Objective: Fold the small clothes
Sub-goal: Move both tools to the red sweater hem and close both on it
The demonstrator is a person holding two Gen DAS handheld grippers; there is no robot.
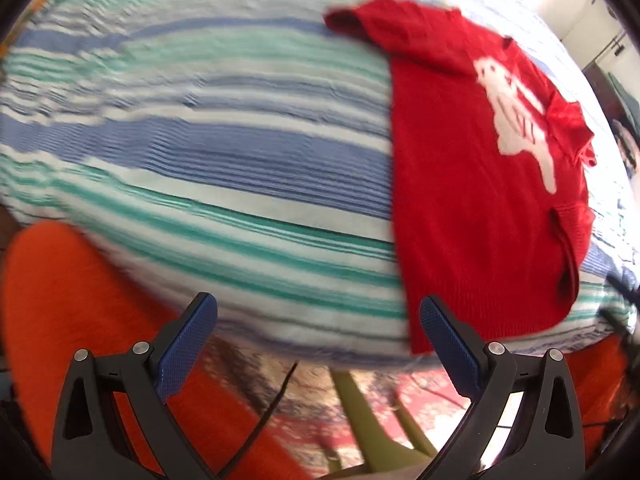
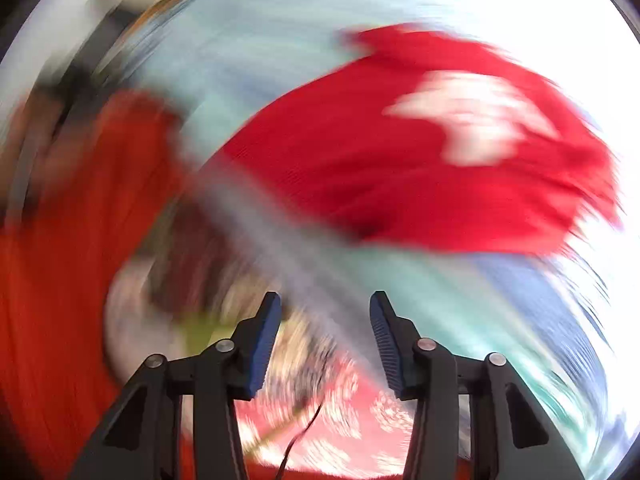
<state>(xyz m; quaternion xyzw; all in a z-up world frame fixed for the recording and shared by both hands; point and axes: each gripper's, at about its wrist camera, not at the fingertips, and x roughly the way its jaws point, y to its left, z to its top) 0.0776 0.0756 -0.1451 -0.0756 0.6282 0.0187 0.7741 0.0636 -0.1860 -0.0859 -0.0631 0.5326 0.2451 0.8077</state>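
A small red knitted sweater (image 1: pixel 472 184) with a white figure on its front lies flat on a blue, green and white striped cloth (image 1: pixel 224 148), at the right of the left wrist view. One sleeve sticks out at its far left, the other is folded on its right side. My left gripper (image 1: pixel 318 316) is open and empty, just short of the cloth's near edge, its right finger near the sweater's hem corner. In the blurred right wrist view the sweater (image 2: pixel 400 168) lies ahead. My right gripper (image 2: pixel 325 312) is open and empty.
Orange fabric (image 1: pixel 68 312) fills the lower left of the left wrist view and shows at the left of the right wrist view (image 2: pixel 60 264). Below the cloth's edge are a patterned red rug (image 1: pixel 424 404), a green chair leg (image 1: pixel 360 412) and a black cable (image 1: pixel 276 404).
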